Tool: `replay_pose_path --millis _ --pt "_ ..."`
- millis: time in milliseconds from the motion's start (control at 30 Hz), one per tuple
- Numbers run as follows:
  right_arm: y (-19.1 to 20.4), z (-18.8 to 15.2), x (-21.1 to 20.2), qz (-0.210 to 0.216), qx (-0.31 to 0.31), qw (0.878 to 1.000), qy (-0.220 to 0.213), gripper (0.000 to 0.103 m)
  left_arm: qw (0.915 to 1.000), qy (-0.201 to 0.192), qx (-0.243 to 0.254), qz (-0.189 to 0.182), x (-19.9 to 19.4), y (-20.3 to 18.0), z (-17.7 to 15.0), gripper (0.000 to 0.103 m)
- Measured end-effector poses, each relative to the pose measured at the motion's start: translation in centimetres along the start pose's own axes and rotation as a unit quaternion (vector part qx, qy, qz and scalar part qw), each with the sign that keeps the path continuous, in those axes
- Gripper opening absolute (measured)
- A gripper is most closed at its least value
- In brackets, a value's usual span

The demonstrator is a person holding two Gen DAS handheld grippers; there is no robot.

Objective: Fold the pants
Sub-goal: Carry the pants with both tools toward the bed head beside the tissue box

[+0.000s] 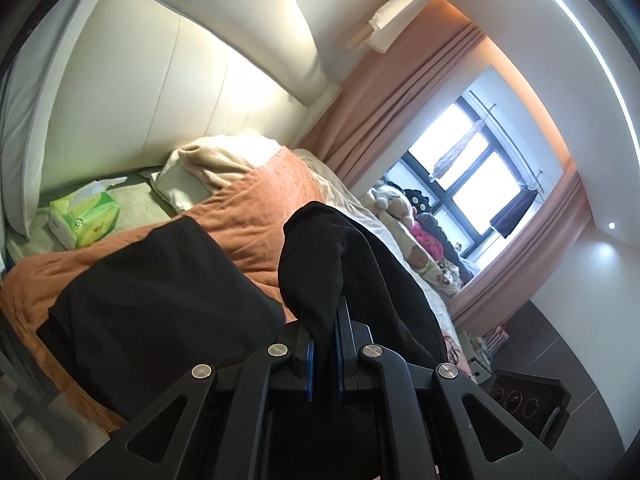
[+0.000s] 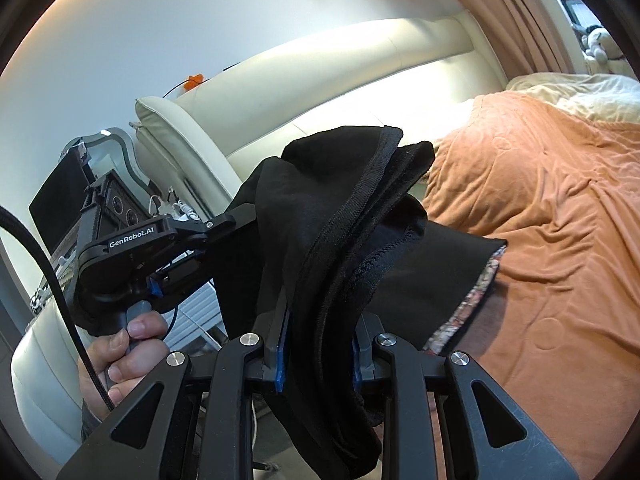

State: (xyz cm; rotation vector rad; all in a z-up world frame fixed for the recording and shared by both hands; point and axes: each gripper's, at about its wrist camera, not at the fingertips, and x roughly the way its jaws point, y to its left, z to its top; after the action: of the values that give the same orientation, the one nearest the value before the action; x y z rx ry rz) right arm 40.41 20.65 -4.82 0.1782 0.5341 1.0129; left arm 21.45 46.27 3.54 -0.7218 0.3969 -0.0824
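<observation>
The black pants hang in a bunch from my left gripper, whose blue-padded jaws are shut on the cloth. Another part of the black pants lies spread on the orange blanket. In the right wrist view, my right gripper is shut on a thick fold of the pants, where a ribbed waistband edge shows. The left gripper reaches into the same cloth from the left, held by a hand; its fingertips are buried in the fabric.
A green tissue box and a cream pillow lie near the padded headboard. Stuffed toys sit by the window behind pink curtains. A mirror and cables stand beside the bed in the right wrist view.
</observation>
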Motion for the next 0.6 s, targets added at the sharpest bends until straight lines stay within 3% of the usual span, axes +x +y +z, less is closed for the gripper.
replay_pose_path --millis 267,600 --pt "0.7 0.8 6.0 0.009 0.029 1.000 0.008 0.020 0.9993 -0.003 -0.017 0.032 1.2 4.4 3.6 0.008" --pt "-2.1 2.9 11.1 -0.017 0.051 0.998 0.020 0.020 0.9979 0.024 -0.031 0.053 7.7 7.7 5.9 0.008"
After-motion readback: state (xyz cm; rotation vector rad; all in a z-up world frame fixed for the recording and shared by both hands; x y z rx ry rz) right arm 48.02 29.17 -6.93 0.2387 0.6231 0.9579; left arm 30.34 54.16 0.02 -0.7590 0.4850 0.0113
